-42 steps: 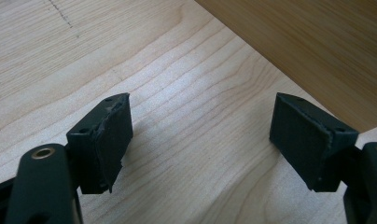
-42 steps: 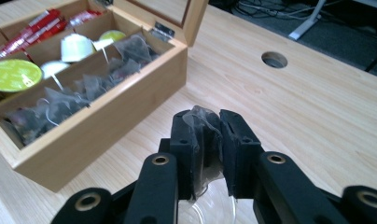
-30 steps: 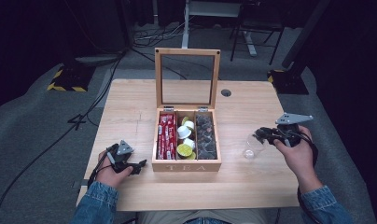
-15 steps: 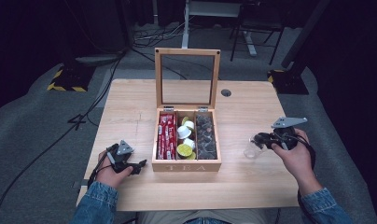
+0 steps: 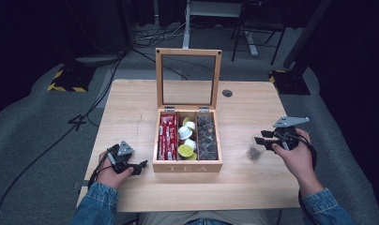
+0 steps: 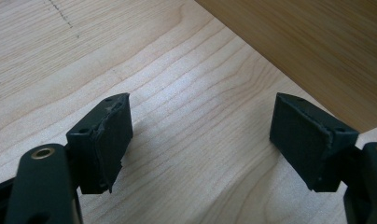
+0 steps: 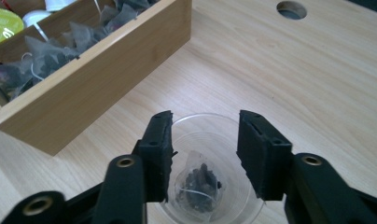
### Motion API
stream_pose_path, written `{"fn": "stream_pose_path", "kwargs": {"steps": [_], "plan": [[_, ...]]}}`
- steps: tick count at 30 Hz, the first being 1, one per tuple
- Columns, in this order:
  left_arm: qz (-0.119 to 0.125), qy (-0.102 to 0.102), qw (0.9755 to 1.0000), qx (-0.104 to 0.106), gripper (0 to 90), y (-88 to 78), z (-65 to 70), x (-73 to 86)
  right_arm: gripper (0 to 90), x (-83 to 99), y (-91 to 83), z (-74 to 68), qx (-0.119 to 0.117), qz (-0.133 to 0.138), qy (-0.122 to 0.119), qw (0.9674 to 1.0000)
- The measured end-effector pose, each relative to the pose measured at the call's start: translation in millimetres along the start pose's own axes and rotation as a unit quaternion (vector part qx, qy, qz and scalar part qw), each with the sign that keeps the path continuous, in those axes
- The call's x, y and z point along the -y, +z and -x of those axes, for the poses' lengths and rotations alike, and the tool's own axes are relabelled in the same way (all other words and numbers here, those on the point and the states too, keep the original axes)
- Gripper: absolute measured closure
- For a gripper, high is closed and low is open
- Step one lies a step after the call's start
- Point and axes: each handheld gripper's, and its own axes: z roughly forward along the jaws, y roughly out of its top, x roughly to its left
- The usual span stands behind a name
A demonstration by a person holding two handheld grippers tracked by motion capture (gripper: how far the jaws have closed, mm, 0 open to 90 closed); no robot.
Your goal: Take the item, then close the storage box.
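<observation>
Tea bag dropped in the clear cup, right claw released above it.

One pyramid tea bag [image 7: 198,184] lies in the bottom of the one clear plastic cup [image 7: 210,140], straight below the right gripper [image 7: 204,140], whose jaws have just been opening and now stand apart over the rim with nothing pressed between them; a second ago they were clenched. To this claw's left stands one wooden box [image 5: 187,165] lettered "TEA", its glass lid up, with three compartments: red packets, white and green capsules, dark tea bags. Beyond the box, the left gripper [image 6: 203,140] rests on the table [image 5: 244,183], jaws wide and empty, unmoved since before.
</observation>
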Motion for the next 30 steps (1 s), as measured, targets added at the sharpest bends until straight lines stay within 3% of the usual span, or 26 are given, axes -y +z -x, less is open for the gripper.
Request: {"fn": "stream_pose_path", "kwargs": {"steps": [13,22,30], "plan": [[0.0,0.0,1.0,0.0,21.4,0.1,-0.2,-0.2,38.0,-23.4,-9.4,2.2,0.005,0.047,0.008,0.9988],[0.0,-0.001,1.0,-0.001,20.8,2.0,-1.2,-2.0,35.2,-54.0,-17.4,-1.8,-0.005,0.087,-0.002,0.9962],[-0.001,0.001,1.0,-0.002,20.0,1.9,-1.3,-2.0,35.0,-85.3,-16.4,-3.9,-0.013,0.103,-0.014,0.9945]]}}
